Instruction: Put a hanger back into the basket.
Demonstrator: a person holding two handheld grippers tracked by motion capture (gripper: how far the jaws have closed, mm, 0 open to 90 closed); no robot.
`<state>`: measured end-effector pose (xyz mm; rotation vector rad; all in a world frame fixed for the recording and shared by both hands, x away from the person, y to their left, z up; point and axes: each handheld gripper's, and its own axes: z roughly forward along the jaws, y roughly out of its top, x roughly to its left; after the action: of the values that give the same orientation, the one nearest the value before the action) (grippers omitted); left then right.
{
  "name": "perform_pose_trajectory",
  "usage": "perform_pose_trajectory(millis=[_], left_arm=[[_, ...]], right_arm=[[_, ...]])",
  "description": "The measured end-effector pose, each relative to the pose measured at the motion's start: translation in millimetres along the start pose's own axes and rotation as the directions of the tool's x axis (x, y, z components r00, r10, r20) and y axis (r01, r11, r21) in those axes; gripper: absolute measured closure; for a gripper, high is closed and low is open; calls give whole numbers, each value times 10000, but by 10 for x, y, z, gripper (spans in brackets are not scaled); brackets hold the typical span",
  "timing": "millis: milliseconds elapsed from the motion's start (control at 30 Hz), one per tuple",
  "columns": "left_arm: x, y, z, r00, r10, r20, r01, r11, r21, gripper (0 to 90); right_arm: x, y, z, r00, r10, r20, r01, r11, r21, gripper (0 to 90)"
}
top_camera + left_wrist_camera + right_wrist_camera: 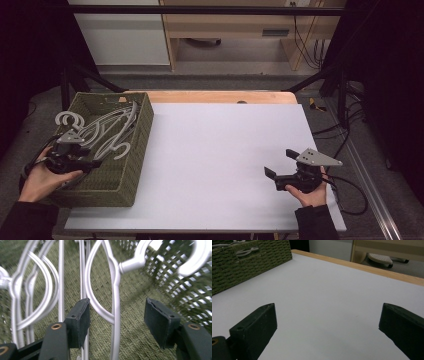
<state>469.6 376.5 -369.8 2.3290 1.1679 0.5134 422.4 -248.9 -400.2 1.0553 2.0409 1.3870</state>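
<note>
A green woven basket [142,145] stands on the left of the white table [225,150] and holds several grey plastic hangers [112,131]. My left gripper [95,164] reaches into the basket from its near left side. In the left gripper view its jaws [117,303] stand apart over the basket floor [140,290], with one hanger's thin bar [115,290] running between the pads without touching either. My right gripper [279,162] hovers over the bare table at the right, open, with nothing between its jaws [329,307].
The basket [249,262] sits far left in the right gripper view, with hanger hooks [247,251] poking above its rim. A wooden table edge [220,96] runs along the back. Cables [350,192] trail off the table's right side.
</note>
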Motion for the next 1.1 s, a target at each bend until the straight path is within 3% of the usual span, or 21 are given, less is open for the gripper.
perform_pose_trajectory(millis=[167,300,400,500,600,700,800,867,967,1100], left_arm=[[-21,21,126,9990,-54,-435,101,9940,1090,425],[-7,12,181,9978,-373,-548,463,9841,1716,540],[-7,-2,201,9979,-457,-464,538,9796,1935,683],[-12,-23,194,9981,-501,-350,559,9798,1919,733],[-3,-56,160,9989,-457,-109,469,9847,1680,774],[1,-90,83,9992,-373,166,354,9941,1027,789],[20,-108,-10,9985,-306,454,280,9979,578,787],[35,-119,-38,9975,-437,560,419,9986,337,787],[95,-140,-79,9913,-978,877,985,9951,-31,784],[192,-159,-89,9843,-1621,700,1642,9861,-253,758]], right_arm=[[0,-1,2,10000,-36,5,36,10000,15,18],[1,0,-4,10000,-9,7,9,10000,-3,18],[-3,1,-9,10000,-40,11,40,10000,-6,18],[-4,0,-10,10000,-58,-11,58,10000,1,18],[0,-1,-4,10000,-38,27,38,10000,18,18],[-1,-1,-4,10000,-23,43,23,10000,18,18],[0,-1,-5,10000,-31,40,31,10000,22,18],[-1,1,-10,10000,-6,44,6,10000,-1,18],[-4,2,-15,10000,-17,41,17,10000,-21,18],[-4,1,-15,10000,-44,20,44,10000,18,18]])
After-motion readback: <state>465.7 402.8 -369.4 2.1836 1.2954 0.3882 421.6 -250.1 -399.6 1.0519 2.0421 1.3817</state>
